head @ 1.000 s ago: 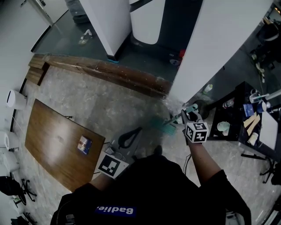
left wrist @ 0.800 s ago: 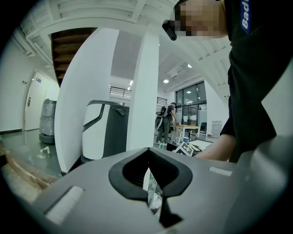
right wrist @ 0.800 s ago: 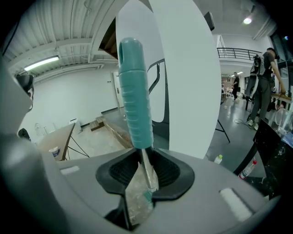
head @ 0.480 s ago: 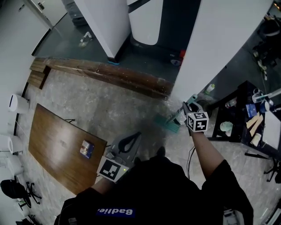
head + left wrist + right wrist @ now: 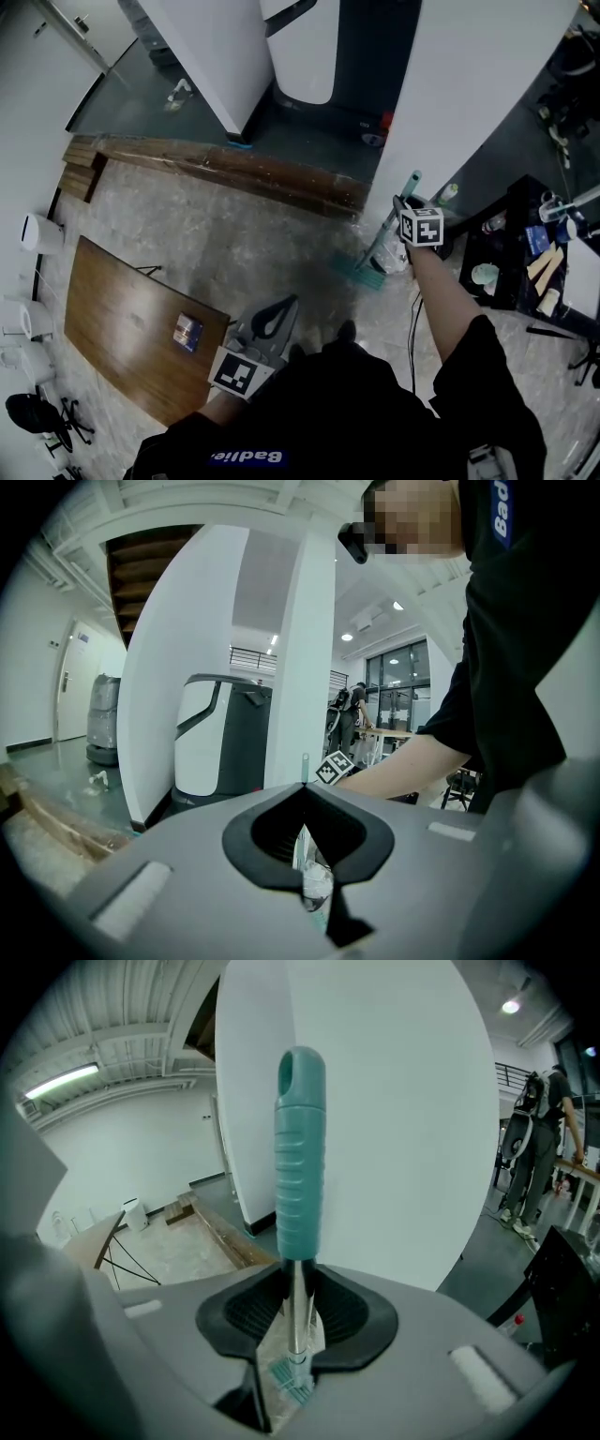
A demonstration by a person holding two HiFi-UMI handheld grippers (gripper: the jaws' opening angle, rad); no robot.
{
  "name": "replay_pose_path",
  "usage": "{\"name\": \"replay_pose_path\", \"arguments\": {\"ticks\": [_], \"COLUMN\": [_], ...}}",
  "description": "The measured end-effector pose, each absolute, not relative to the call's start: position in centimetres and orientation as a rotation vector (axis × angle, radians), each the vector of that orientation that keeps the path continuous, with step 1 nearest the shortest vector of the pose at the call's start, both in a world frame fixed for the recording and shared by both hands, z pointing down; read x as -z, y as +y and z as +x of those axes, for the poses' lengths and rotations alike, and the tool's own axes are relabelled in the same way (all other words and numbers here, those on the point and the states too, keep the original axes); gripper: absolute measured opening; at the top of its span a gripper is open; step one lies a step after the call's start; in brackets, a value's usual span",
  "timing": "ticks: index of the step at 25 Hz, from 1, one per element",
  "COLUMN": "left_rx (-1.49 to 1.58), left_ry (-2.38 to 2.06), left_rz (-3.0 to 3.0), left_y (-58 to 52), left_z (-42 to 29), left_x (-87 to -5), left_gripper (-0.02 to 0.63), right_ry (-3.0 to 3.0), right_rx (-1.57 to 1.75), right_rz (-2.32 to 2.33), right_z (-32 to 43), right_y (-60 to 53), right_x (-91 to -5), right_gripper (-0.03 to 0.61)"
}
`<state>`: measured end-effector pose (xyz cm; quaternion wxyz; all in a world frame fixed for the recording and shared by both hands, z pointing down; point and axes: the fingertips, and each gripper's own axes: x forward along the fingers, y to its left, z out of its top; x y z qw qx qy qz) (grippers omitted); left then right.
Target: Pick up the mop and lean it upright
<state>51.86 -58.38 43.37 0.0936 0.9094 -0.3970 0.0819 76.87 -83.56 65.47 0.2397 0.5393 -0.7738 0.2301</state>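
The mop has a teal grip [image 5: 300, 1147], a thin metal pole and a teal head [image 5: 360, 272] that rests on the stone floor. It stands steeply, with its grip [image 5: 412, 179] close to the white pillar [image 5: 469, 103]. My right gripper [image 5: 409, 217] [image 5: 298, 1283] is shut on the metal pole just below the grip. Whether the grip touches the pillar I cannot tell. My left gripper [image 5: 281, 310] [image 5: 305, 789] hangs low near my body, shut, with nothing in it. In the left gripper view the mop pole [image 5: 305, 767] rises beyond its jaws.
A wooden table [image 5: 112, 309] with a small box [image 5: 187, 330] stands at the left. A long wooden step [image 5: 225, 165] crosses the floor ahead. A black cart [image 5: 511, 281] with bottles is right of the pillar, and a white machine [image 5: 305, 47] stands behind.
My right gripper has carried the mop's pole away from me toward the white pillar, and the mop now stands steeper. The left gripper has hardly moved.
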Motion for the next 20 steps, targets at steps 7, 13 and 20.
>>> {"name": "replay_pose_path", "arguments": {"ticks": [7, 13, 20], "left_rx": [-0.262, -0.279, -0.293], "left_ry": [-1.213, -1.241, -1.26], "left_rz": [2.674, 2.648, 2.629], "left_y": [-58.6, -58.4, -58.3], "left_z": [51.2, 50.2, 49.3], "left_x": [-43.4, -43.7, -44.0], "left_gripper": [0.02, 0.02, 0.02], "right_ry": [-1.983, -1.878, -1.827], "right_rx": [-0.645, -0.62, -0.574], "right_rz": [1.504, 1.501, 1.493], "right_z": [79.3, 80.6, 81.2], "right_y": [-87.3, -89.2, -90.3], "right_x": [-66.3, -67.1, -67.4], "right_gripper": [0.114, 0.124, 0.137]}}
